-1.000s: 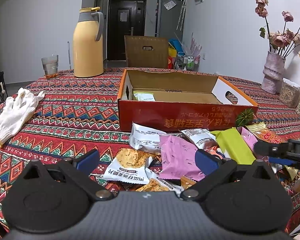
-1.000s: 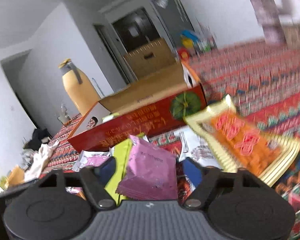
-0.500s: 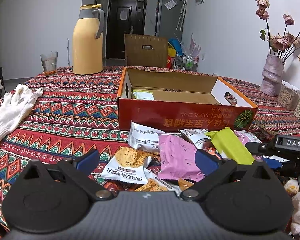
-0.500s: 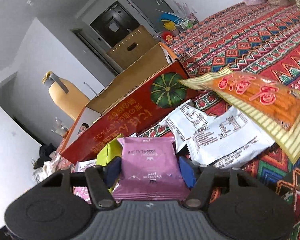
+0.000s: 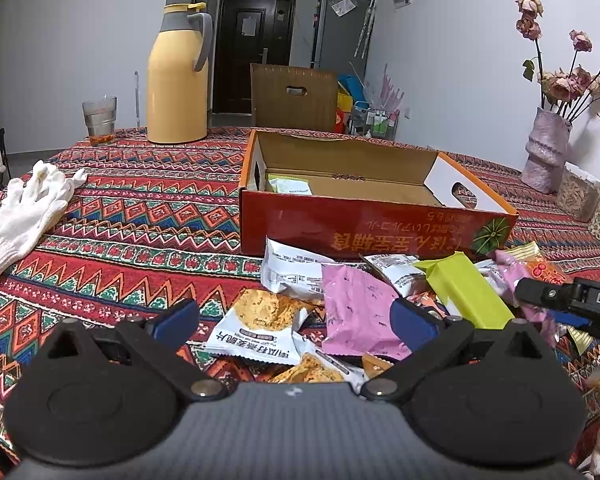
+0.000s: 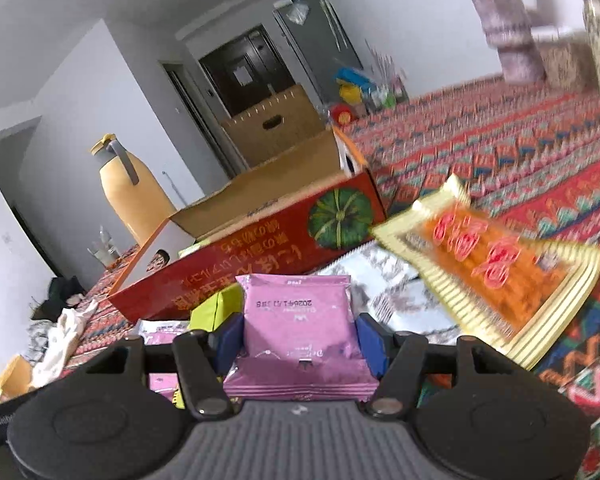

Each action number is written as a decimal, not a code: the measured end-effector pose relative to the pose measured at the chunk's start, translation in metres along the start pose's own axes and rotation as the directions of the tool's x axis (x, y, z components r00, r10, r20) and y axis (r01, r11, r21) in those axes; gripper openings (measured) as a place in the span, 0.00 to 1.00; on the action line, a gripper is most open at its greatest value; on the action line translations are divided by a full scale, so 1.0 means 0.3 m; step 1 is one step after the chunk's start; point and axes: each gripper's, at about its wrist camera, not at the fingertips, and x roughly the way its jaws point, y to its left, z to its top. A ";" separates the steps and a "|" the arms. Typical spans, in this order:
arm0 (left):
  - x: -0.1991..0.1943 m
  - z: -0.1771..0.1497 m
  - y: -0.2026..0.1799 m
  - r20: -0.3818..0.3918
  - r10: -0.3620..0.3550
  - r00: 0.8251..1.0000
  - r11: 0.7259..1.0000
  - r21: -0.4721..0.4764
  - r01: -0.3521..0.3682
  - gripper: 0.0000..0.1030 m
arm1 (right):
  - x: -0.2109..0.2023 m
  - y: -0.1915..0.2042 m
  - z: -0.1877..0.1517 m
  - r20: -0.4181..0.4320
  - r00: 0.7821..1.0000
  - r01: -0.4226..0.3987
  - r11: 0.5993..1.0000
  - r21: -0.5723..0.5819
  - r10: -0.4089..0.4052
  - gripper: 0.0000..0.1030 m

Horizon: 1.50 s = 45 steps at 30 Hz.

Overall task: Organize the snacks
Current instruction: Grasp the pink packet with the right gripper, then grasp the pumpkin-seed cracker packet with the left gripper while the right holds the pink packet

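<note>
Two grippers: right gripper clenched on pink pkt, bg blurred; left gripper released.

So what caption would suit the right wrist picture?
Right claw grips a pink packet before the red box and scattered snacks.

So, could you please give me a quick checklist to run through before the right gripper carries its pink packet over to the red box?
1. Right gripper shut on the pink packet, a pad on each side: ok.
2. Packet clear of the pile: cannot tell.
3. Red box open on top: ok.
4. Room inside the box: ok, only one green-and-white packet shows, at its left end.
5. Left gripper open, holding nothing, low over the pile: ok.
6. Orange packet beside the path: cannot tell, blurred.
</note>
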 end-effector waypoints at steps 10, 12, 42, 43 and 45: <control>0.007 -0.010 0.000 -0.017 0.001 1.000 1.000 0.001 -0.001 1.00 | -0.125 0.054 -0.041 0.155 0.981 0.146 0.966 -0.215 -0.114 0.59; 0.004 -0.014 -0.002 -0.019 0.001 1.000 1.000 0.003 -0.001 1.00 | -0.137 0.056 -0.050 0.164 0.979 0.161 0.960 -0.229 -0.125 0.59; -0.049 -0.167 -0.179 -0.042 -0.031 0.999 0.973 0.228 0.039 0.74 | -0.272 0.000 -0.138 0.177 0.980 0.120 0.976 -0.184 -0.087 0.59; -0.046 -0.167 -0.180 -0.042 -0.036 0.998 0.972 0.229 0.045 0.74 | -0.276 -0.003 -0.140 0.176 0.980 0.119 0.976 -0.183 -0.087 0.59; -0.038 -0.164 -0.183 -0.045 -0.040 0.998 0.973 0.227 0.049 0.74 | -0.281 -0.006 -0.143 0.176 0.981 0.118 0.976 -0.181 -0.086 0.59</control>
